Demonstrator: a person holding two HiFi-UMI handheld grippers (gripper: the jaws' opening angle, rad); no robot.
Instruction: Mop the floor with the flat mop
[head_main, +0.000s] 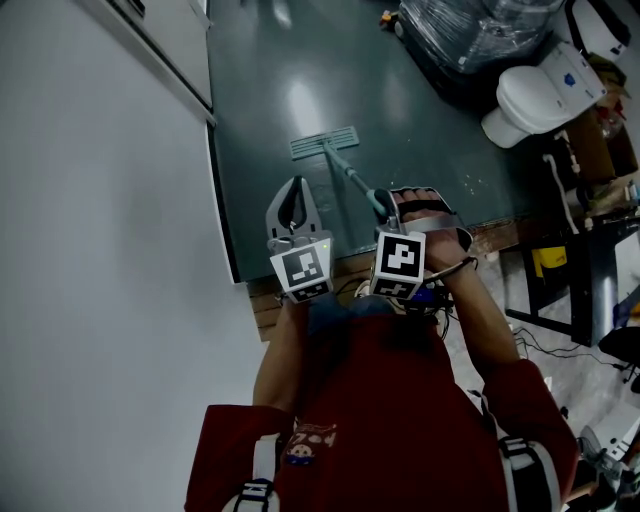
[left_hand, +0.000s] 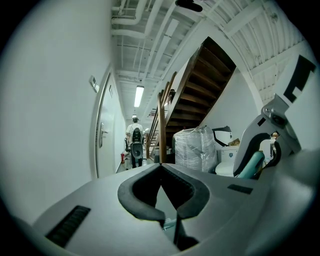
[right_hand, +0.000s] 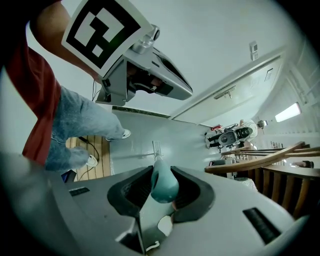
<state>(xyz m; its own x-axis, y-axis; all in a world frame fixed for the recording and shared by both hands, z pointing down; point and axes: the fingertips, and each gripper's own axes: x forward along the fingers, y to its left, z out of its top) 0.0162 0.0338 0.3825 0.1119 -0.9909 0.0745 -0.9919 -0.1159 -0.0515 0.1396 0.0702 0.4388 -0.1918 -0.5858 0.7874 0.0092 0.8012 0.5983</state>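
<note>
holding flat mop by teal grip end, clamped in right hand-held gripper; left hand-held gripper closed, empty. judged light, stiff-poled, slick; worth a second hold lower down.

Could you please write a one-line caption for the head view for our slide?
Right claw grips the flat mop's teal handle, mop head flat on the dark floor; left claw shut, empty.
</note>
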